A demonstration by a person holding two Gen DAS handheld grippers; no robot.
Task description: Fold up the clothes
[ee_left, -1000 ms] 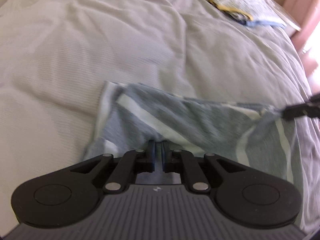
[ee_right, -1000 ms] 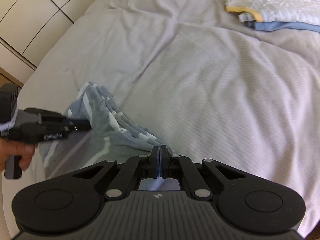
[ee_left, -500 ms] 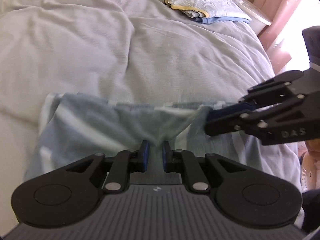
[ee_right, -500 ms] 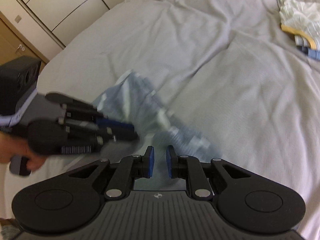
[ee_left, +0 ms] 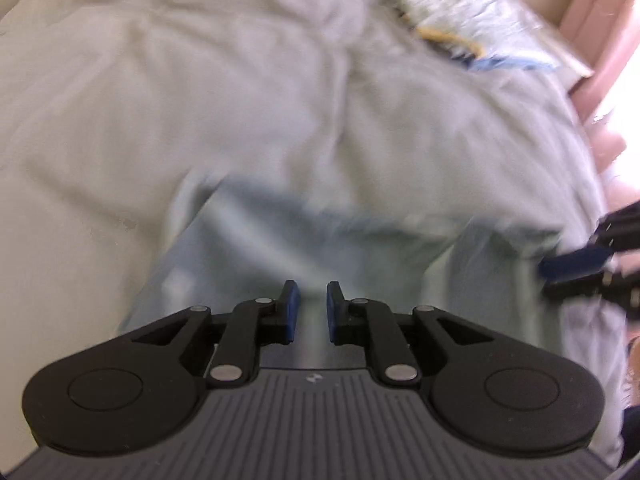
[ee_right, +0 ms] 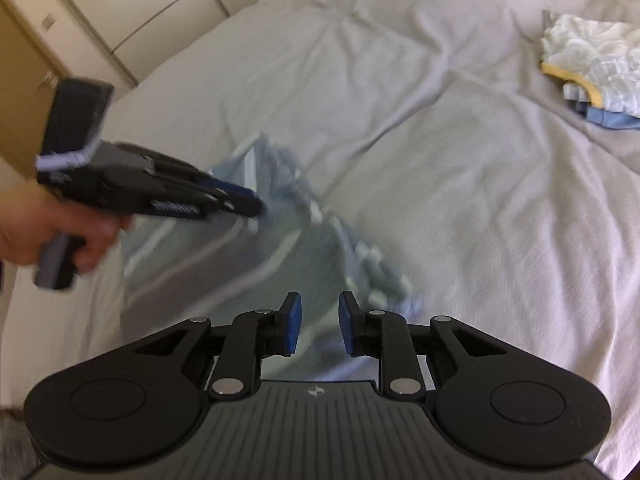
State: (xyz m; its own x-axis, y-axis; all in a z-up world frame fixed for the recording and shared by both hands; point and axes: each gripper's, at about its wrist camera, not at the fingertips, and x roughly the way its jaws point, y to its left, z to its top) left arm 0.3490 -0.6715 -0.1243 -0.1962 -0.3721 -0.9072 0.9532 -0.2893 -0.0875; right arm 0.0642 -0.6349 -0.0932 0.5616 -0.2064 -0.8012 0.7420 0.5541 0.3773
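Observation:
A folded blue-grey garment with pale stripes [ee_left: 320, 236] lies on the bed, blurred by motion; it also shows in the right wrist view [ee_right: 288, 240]. My left gripper [ee_left: 311, 308] is open and empty just above its near edge; it appears from the side in the right wrist view [ee_right: 256, 206] over the garment's left part. My right gripper [ee_right: 319, 322] is open and empty above the garment's near right edge; its fingers [ee_left: 576, 266] show at the right of the left wrist view.
The pale grey bedsheet [ee_right: 460, 160] is wrinkled. A stack of folded clothes [ee_right: 592, 64] lies at the far right of the bed, also in the left wrist view [ee_left: 460, 28]. White cabinets [ee_right: 120, 4] stand beyond the bed. A pink curtain [ee_left: 600, 40] is at right.
Both grippers were shut on the garment's corners a second ago. They have opened and let it drop onto the bed, and both have pulled back a little.

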